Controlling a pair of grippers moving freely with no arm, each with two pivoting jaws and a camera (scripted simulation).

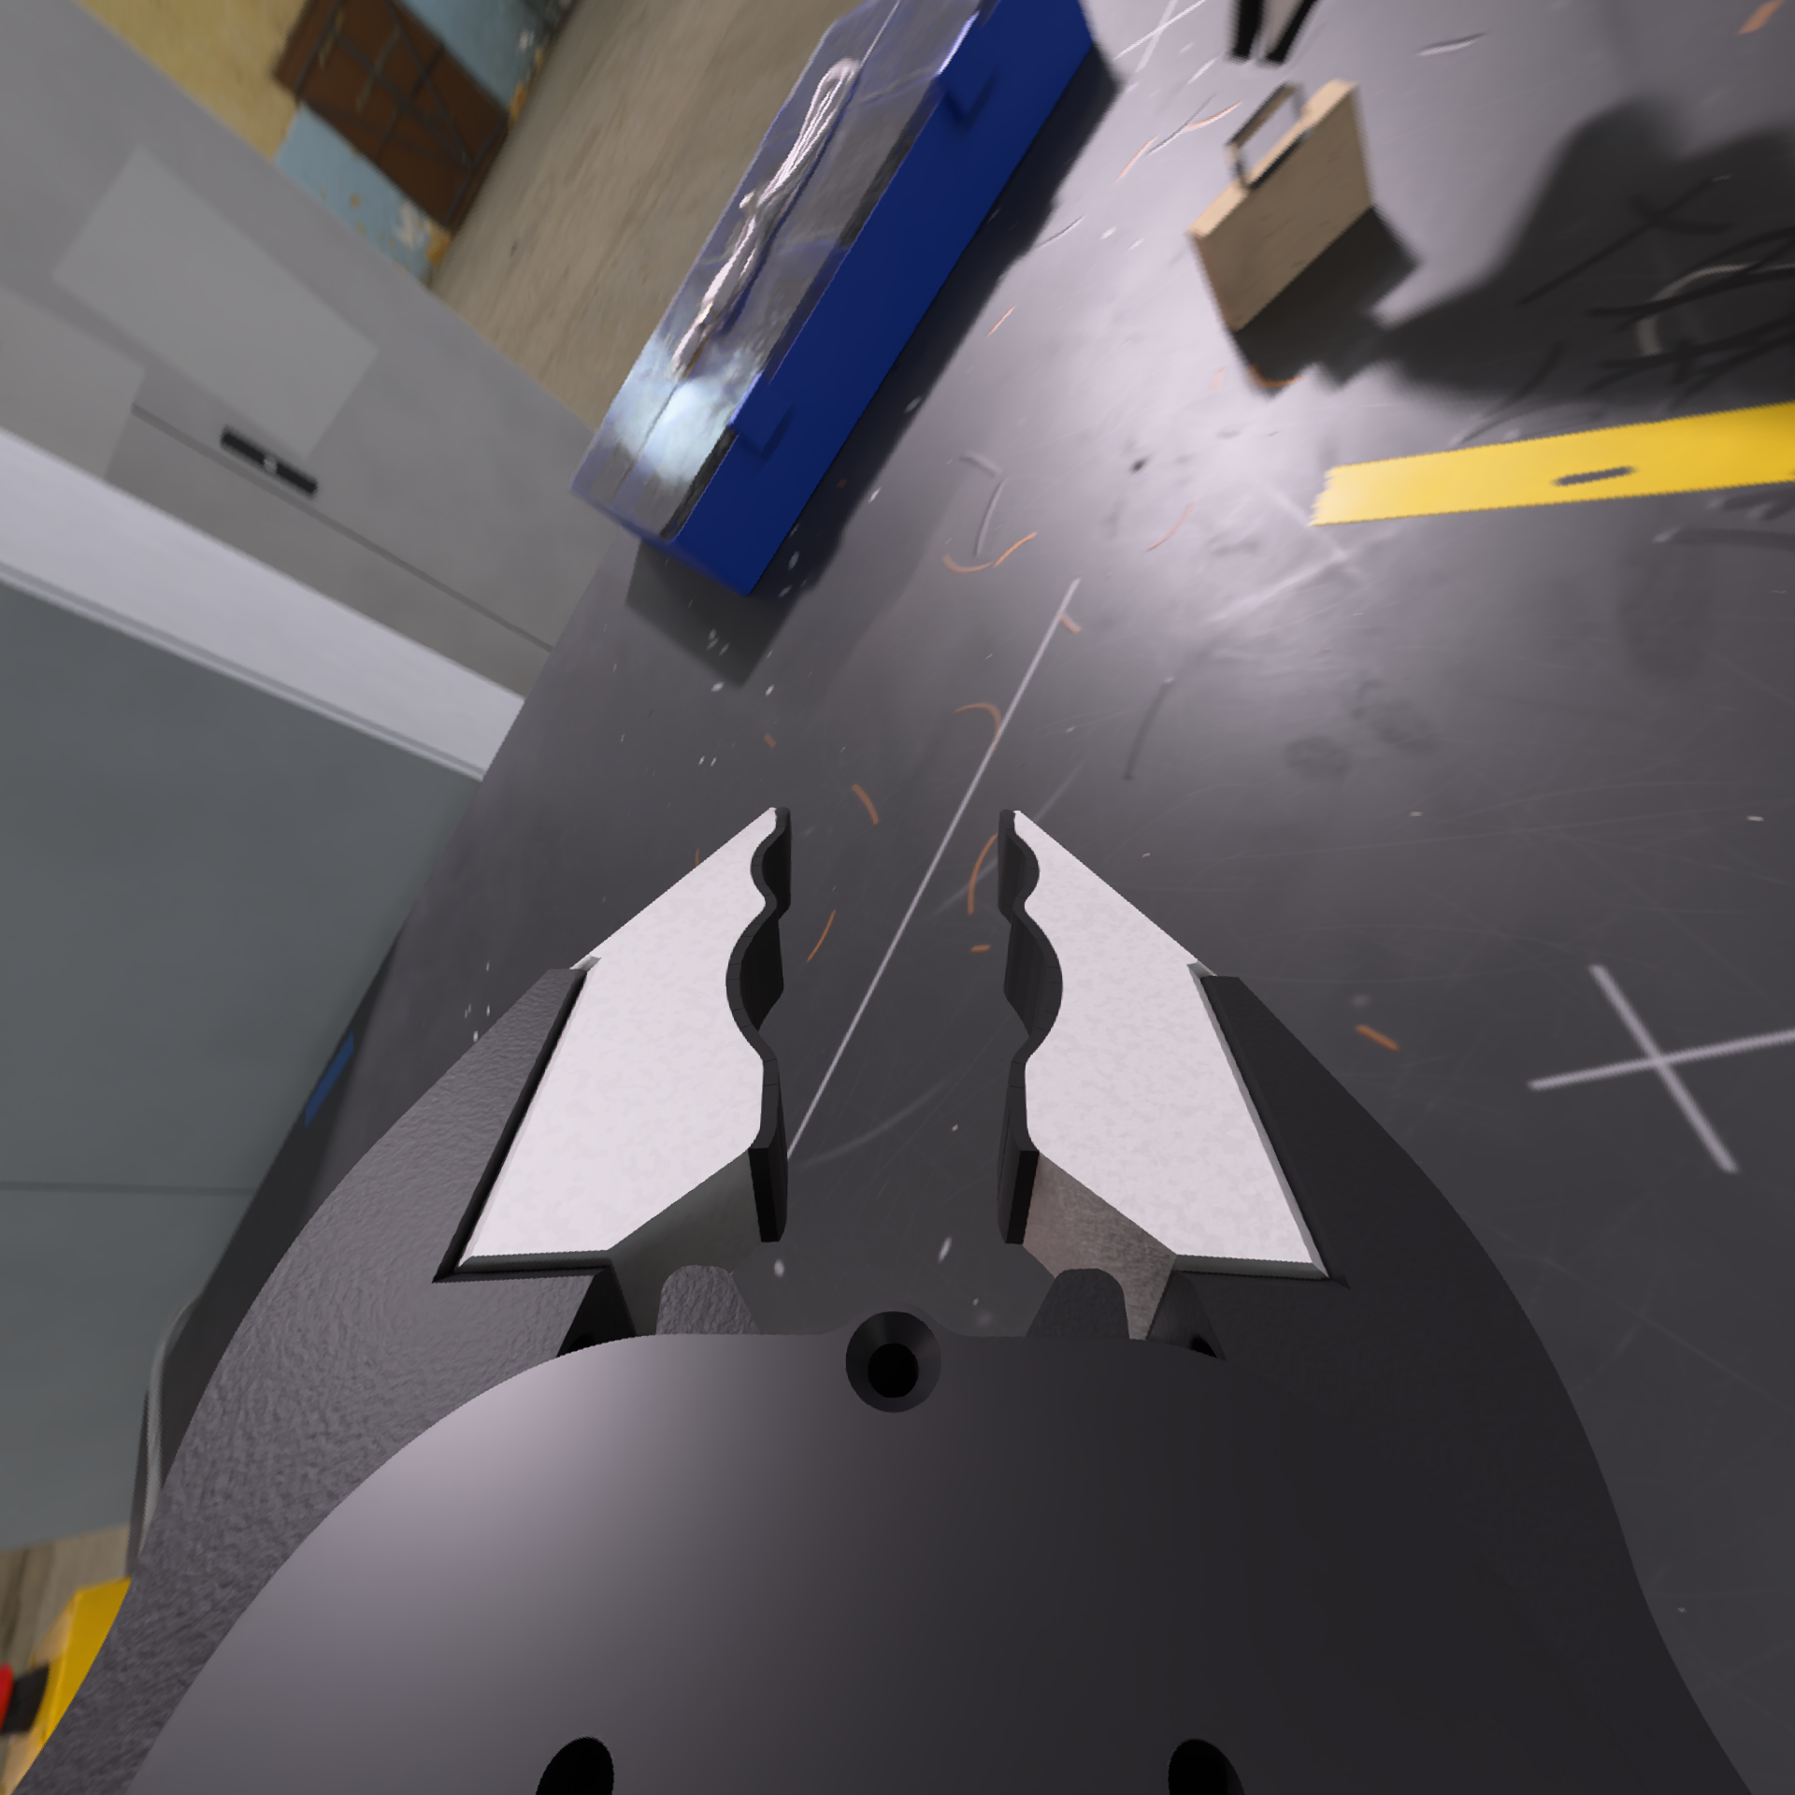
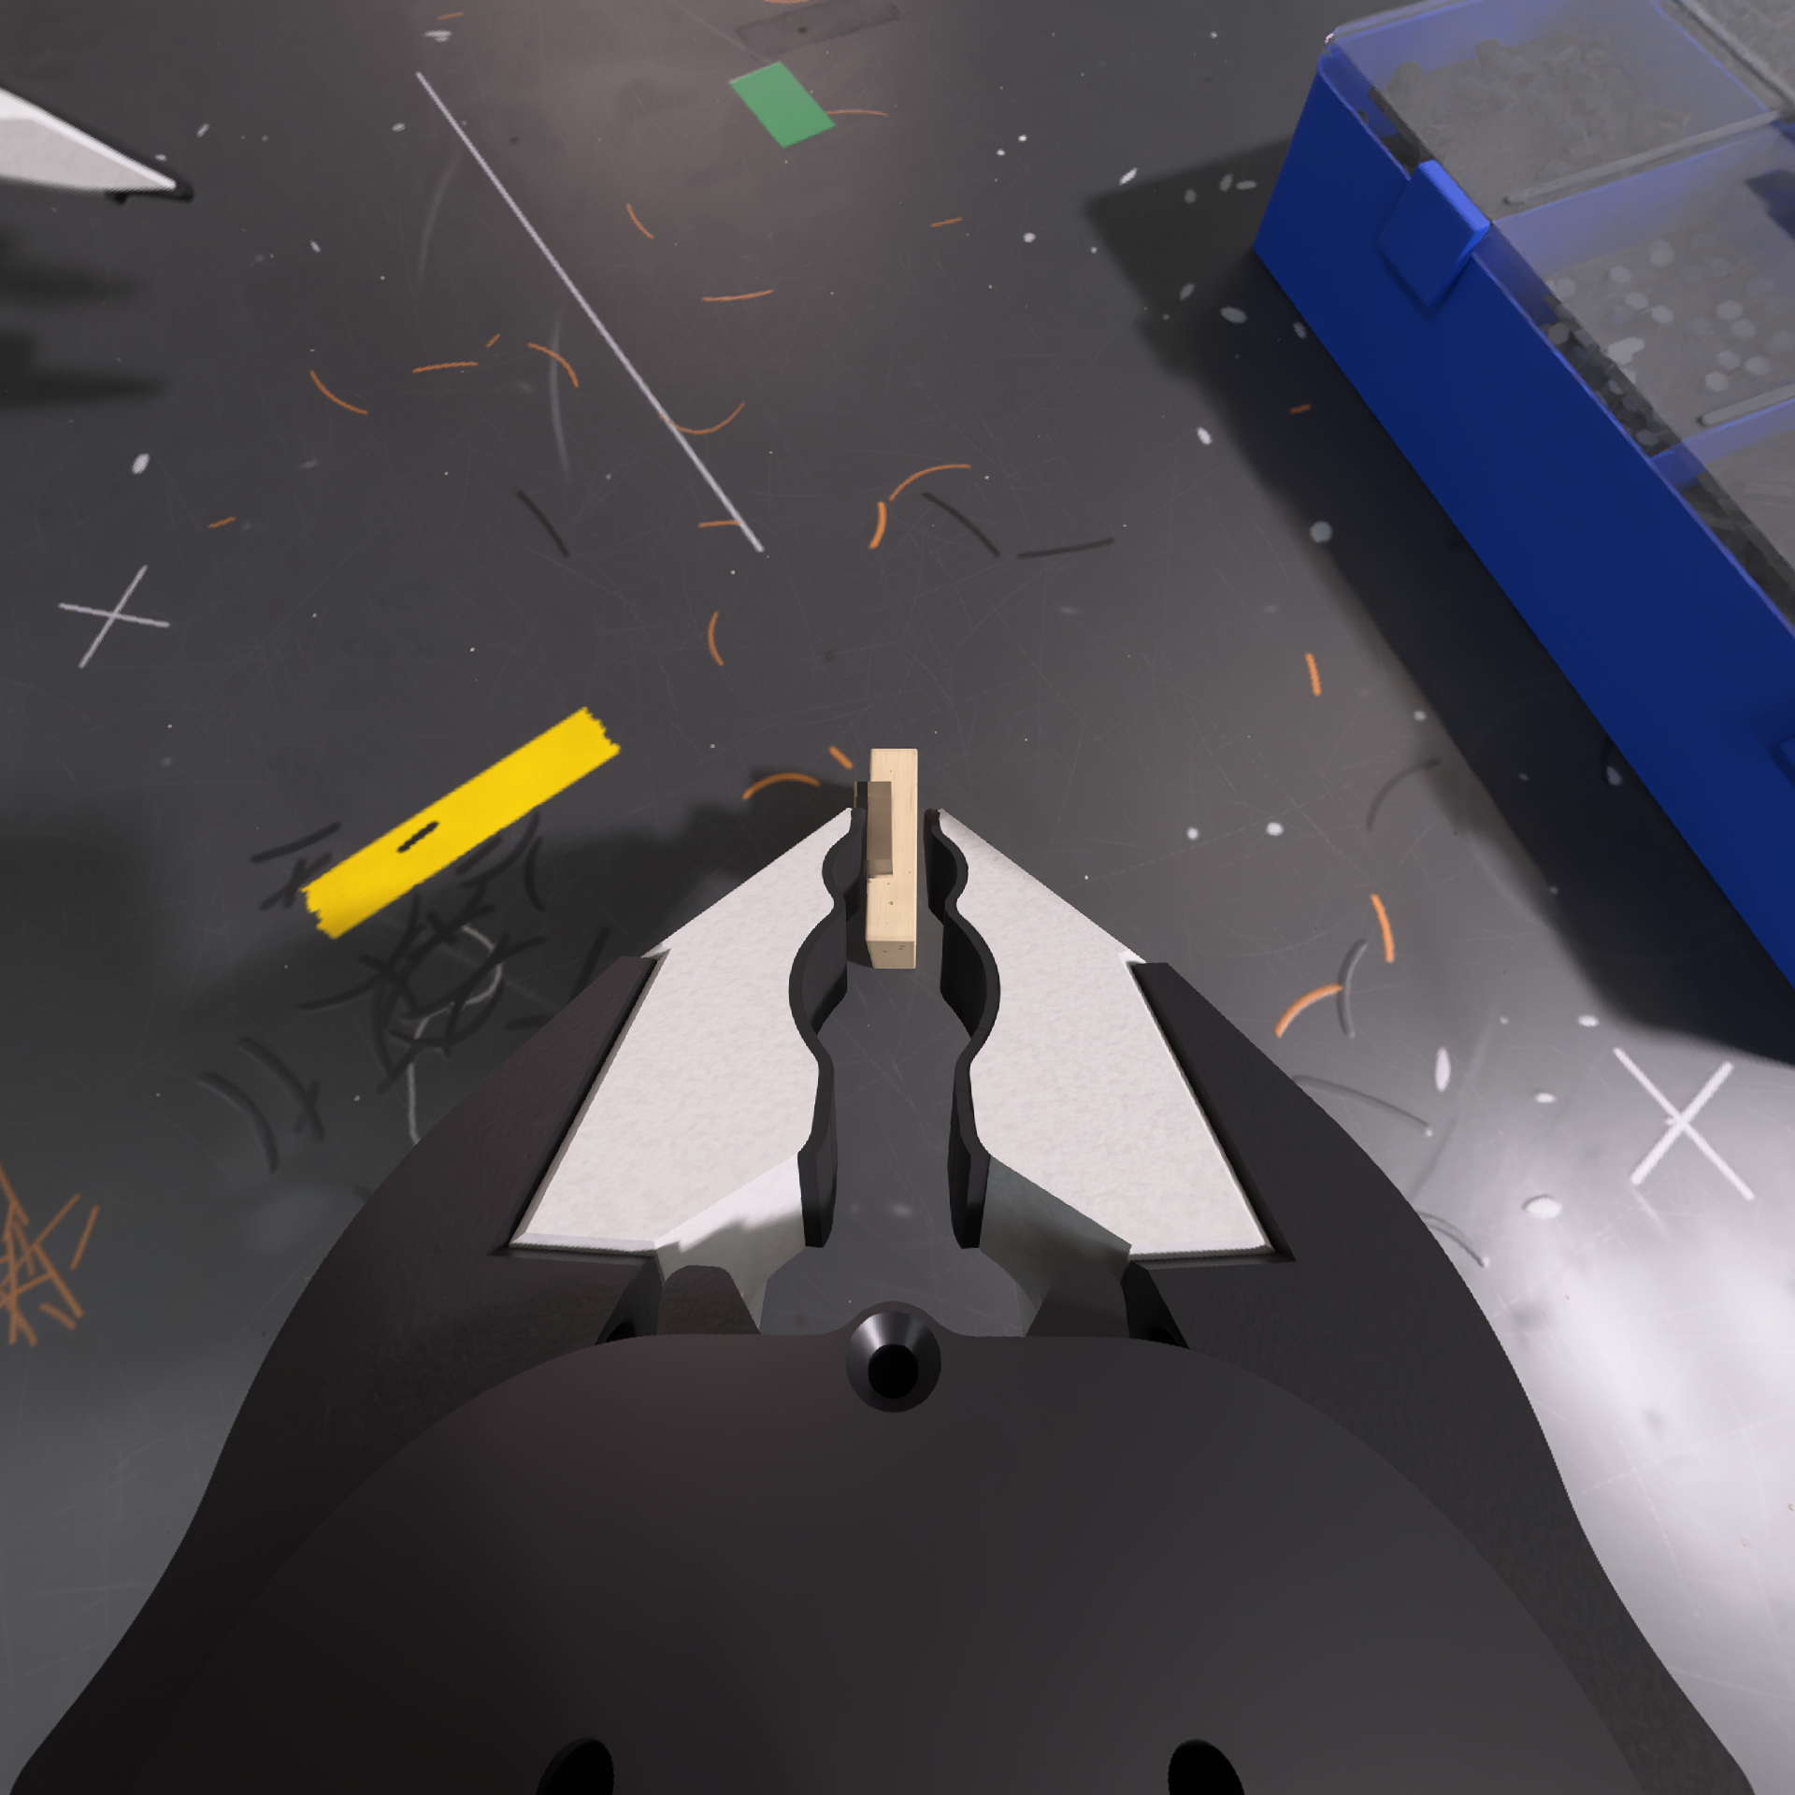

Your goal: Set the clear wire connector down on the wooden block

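- Step in hand: placement looks complete or nearly so. The connector [image 1: 1263, 136] appears to rest on the block [image 1: 1292, 214]; the task's remaining work is judged to be release and retreat.
- Right claw [image 2: 892, 821]: jaws stand narrow, with a slim gap between the tips. Nothing is clearly clamped. In the left wrist view, two dark tips at the top edge, probably this claw's, sit apart from the connector.
- Left claw [image 1: 894, 826]: jaws stand wide and empty, hovering over bare bench [image 1: 1263, 777].
- Connector relative to right claw: at 12 o'clock, just beyond the tips, on the block face nearest the left fingertip. It shows only as a faint, darkish patch, so contact with that fingertip cannot be ruled out.
- Connector relative to left claw: at 1 o'clock, well apart.
- Surroundings, right wrist view: tape [image 2: 457, 826] at 9 o'clock of the block; box [image 2: 1515, 466] at 2 o'clock, well apart.
- Next move: confirm clearance on both fingers, then draw the right claw straight back along its own axis. Avoid sideways drift; the block is small and looks easy to tip or nudge.
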